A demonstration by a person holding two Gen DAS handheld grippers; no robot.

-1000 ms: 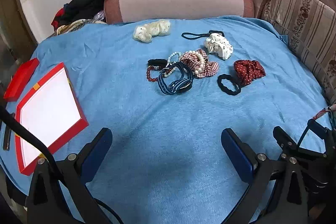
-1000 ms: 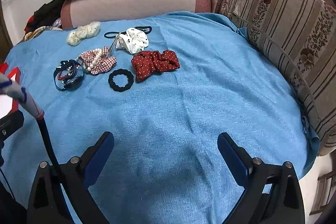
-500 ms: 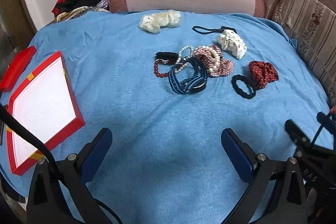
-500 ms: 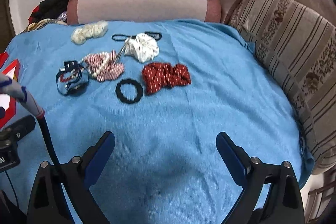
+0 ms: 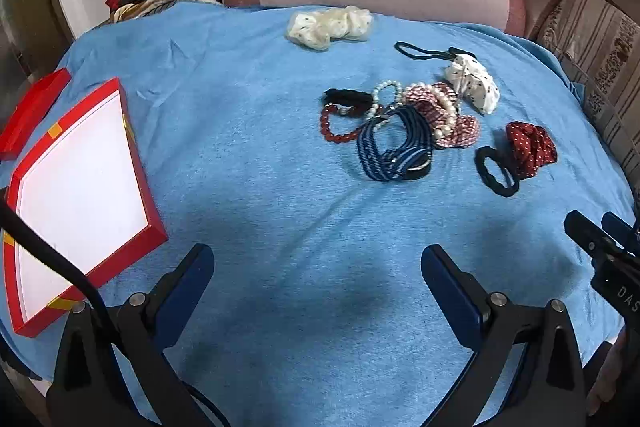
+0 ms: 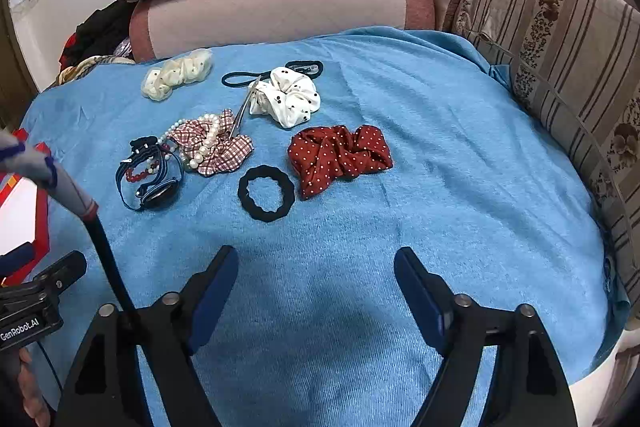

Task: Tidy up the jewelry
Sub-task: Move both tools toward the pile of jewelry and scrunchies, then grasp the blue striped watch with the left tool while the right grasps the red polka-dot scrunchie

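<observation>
Both grippers empty, nothing sorted yet by the look of it: the red tray (image 5: pixel 80 195) with its white lining holds nothing visible.

Jewelry and hair ties lie in a loose cluster on the blue cloth (image 5: pixel 260 187), ahead of both grippers and apart from them.
- Nearest piece to the right gripper (image 6: pixel 316 287): black hair tie (image 6: pixel 266 193), a flat ring, straight ahead and slightly left of the jaw gap. No long axis to speak of; any approach angle serves.
- Just right of it, touching or nearly: red dotted scrunchie (image 6: pixel 340 155), long axis running left to right.
- Farther left: striped-band watch (image 6: pixel 154 183) tangled with a red bead bracelet (image 5: pixel 338 125); pearl strand (image 6: pixel 206 143) draped over a checked scrunchie (image 6: pixel 224 151).
- Far edge: white dotted scrunchie (image 6: pixel 290 99), cream scrunchie (image 6: pixel 178 73), thin black elastic (image 5: pixel 424 51).

From the left gripper (image 5: pixel 318 269) the cluster sits ahead and to the right; the tray lies near left, beside its left finger. Judgement: right gripper is better placed for the hair tie and red scrunchie, left for the watch tangle and for drops into the tray.

Jaws: both spread wide, blue pads (image 6: pixel 216 283) clear of the cloth and touching nothing. Left spread looks somewhat wider than right.
</observation>
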